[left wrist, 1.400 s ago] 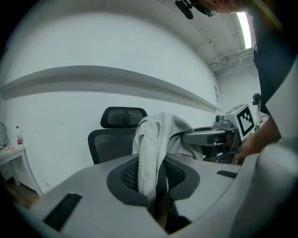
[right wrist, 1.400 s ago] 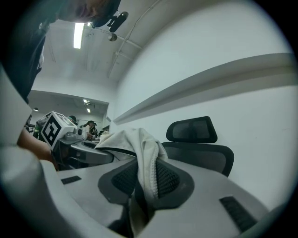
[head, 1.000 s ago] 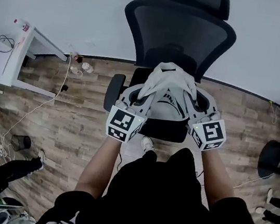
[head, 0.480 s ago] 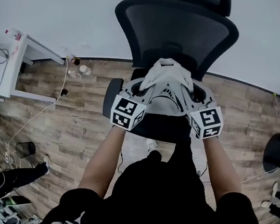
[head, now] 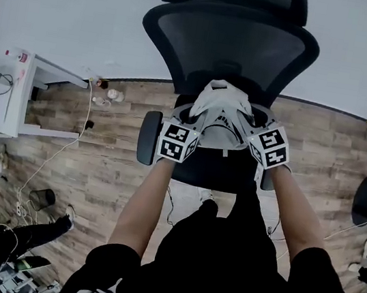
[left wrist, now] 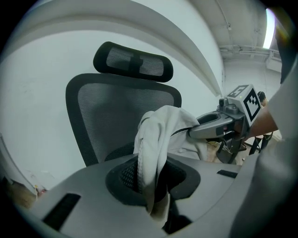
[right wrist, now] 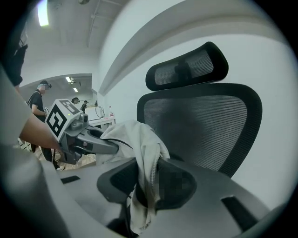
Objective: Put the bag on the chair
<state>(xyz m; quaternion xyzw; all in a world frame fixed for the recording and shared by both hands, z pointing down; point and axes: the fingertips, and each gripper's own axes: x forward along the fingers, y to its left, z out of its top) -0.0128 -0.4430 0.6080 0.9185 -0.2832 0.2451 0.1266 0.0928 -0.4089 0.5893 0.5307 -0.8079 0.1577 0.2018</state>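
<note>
Left gripper (head: 195,118), at 8 o'clock off the white bag (head: 222,104), is pinched narrow on its fabric. The bag sits bunched over the chair (head: 231,43) seat, backrest at 12. Right gripper (head: 248,123), at 4 o'clock, has jaws easing open with fabric between them.

The wooden floor (head: 99,156) carries a black mesh chair (head: 231,43) and a white desk (head: 19,92).

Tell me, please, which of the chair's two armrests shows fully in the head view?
The armrest on the person's left, in full view over the floor; the other lies mostly under the right arm.
</note>
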